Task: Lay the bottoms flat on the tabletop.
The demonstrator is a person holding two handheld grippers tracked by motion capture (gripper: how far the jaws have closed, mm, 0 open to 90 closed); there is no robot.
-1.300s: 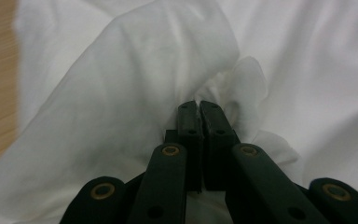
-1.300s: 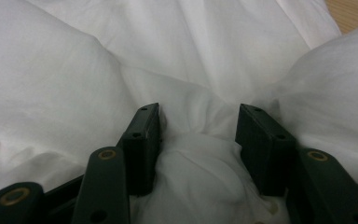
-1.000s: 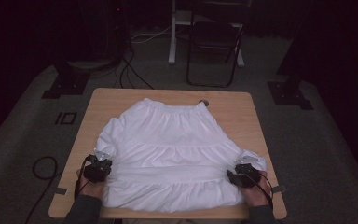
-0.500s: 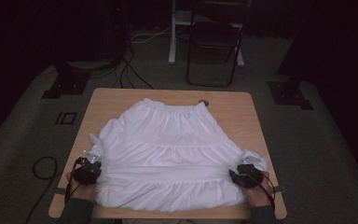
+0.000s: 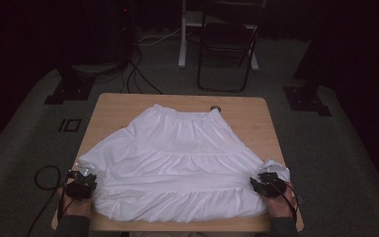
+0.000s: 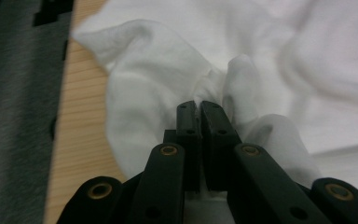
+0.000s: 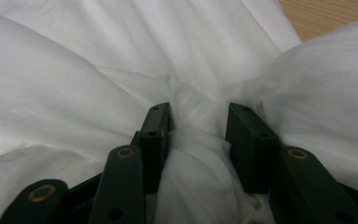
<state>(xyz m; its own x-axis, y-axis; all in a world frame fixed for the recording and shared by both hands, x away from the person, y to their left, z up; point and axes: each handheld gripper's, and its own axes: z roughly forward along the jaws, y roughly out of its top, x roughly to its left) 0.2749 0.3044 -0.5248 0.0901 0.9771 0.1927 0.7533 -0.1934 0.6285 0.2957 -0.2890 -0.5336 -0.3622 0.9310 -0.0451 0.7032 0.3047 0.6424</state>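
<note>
A white tiered skirt (image 5: pixel 177 158) lies spread on the wooden table (image 5: pixel 246 113), waistband at the far side and hem toward me. My left gripper (image 5: pixel 82 178) is at the hem's left corner. In the left gripper view its jaws (image 6: pixel 199 106) are shut on a pinched fold of the skirt (image 6: pixel 158 70). My right gripper (image 5: pixel 264 182) sits at the hem's right corner. In the right gripper view its jaws (image 7: pixel 198 116) stand apart, with bunched skirt cloth (image 7: pixel 121 56) lying loose between them.
A small round object (image 5: pixel 215 108) sits at the table's far edge by the waistband. A folding chair (image 5: pixel 227 44) stands beyond the table. A cable loop (image 5: pixel 44 177) lies on the floor at the left. Bare wood (image 6: pixel 81 116) shows left of the skirt.
My left gripper has moved outward to the left with the hem corner, pulling the skirt's left side wider. The right gripper has stayed almost in place.
</note>
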